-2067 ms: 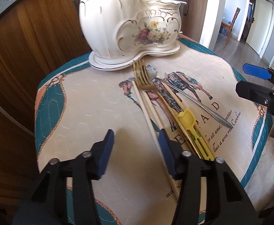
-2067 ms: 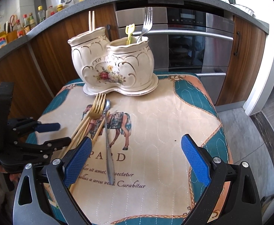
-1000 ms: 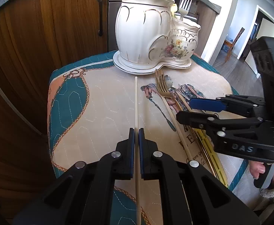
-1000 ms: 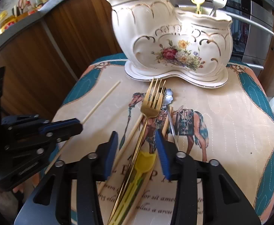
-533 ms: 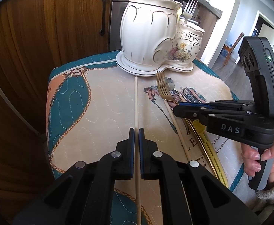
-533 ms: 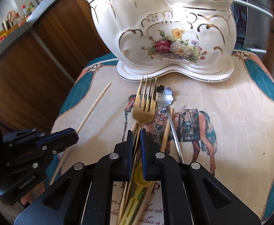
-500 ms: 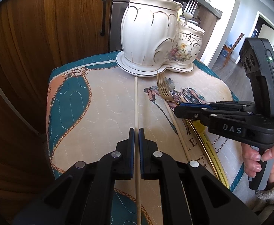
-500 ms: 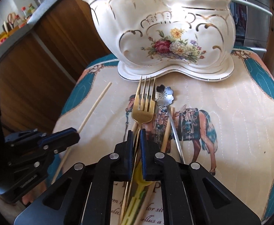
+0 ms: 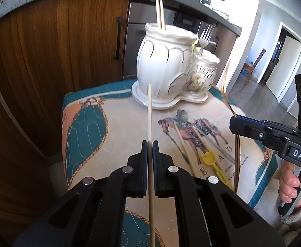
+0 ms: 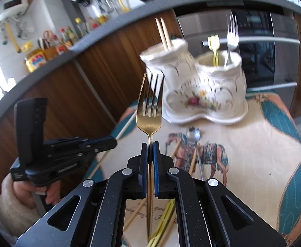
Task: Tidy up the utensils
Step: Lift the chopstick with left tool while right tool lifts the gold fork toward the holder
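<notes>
My left gripper [image 9: 149,144] is shut on a pale wooden chopstick [image 9: 149,111], held above the mat and pointing at the white ceramic holder [image 9: 171,65]. My right gripper [image 10: 149,150] is shut on the handle of a gold fork [image 10: 149,119], lifted clear of the mat with its tines up. The holder [image 10: 202,90] has two chopsticks [image 10: 163,33] in its tall pot. A silver fork [image 10: 231,37] and a yellow-tipped utensil [image 10: 213,45] stand in its low pot. On the mat lie a loose chopstick [image 9: 183,144], a yellow utensil [image 9: 209,158] and a silver spoon [image 10: 193,134].
The horse-print quilted mat [image 9: 119,127] covers a small table whose edges drop off left and right. Wooden cabinets [image 9: 57,51] and an oven stand close behind the holder. A hand [image 9: 290,183] grips the right tool's handle at the table's right edge.
The right gripper closed on the gold fork and raised it off the mat. The left gripper lifted its chopstick, and both views now sit higher, facing the holder.
</notes>
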### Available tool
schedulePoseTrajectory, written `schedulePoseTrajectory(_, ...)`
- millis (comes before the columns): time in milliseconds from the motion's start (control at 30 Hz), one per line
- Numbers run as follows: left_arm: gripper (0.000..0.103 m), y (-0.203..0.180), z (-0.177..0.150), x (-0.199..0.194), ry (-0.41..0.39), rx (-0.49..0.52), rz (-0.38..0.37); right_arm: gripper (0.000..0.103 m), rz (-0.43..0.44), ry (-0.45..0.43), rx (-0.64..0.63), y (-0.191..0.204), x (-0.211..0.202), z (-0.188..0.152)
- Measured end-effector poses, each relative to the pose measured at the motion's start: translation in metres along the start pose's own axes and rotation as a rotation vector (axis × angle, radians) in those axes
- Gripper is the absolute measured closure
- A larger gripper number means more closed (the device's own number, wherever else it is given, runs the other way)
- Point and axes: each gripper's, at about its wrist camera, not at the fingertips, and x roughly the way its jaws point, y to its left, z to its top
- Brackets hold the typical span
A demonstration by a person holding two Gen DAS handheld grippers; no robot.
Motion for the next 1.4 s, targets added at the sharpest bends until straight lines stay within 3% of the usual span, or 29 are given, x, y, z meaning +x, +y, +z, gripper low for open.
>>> schedulePoseTrajectory(233, 0.099, -0.010, 0.009, -0.021, -0.074, 0.011, -0.038, 0.097, 0.023, -0.127, -0.069, 0.016, -0.023, 0.005)
schedulePoseTrajectory(433, 0.099, -0.015, 0.013, -0.031, -0.119, 0.018, -0.062, 0.097, -0.001, -0.174, -0.104, 0.025, -0.026, 0.010)
schedulePoseTrajectory(667, 0.099, -0.010, 0.031, -0.050, -0.261, -0.022, -0.122, 0.097, -0.036, -0.217, -0.114, 0.027, -0.036, 0.031)
schedulePoseTrajectory(1167, 0.099, -0.018, 0.152, -0.047, -0.602, -0.090, -0.143, 0.097, -0.174, -0.449, -0.141, 0.003, -0.058, 0.126)
schedulePoseTrajectory(1400, 0.099, -0.021, 0.177, -0.005, -0.636, -0.097, -0.096, 0.097, -0.253, -0.487, -0.105, -0.026, -0.036, 0.148)
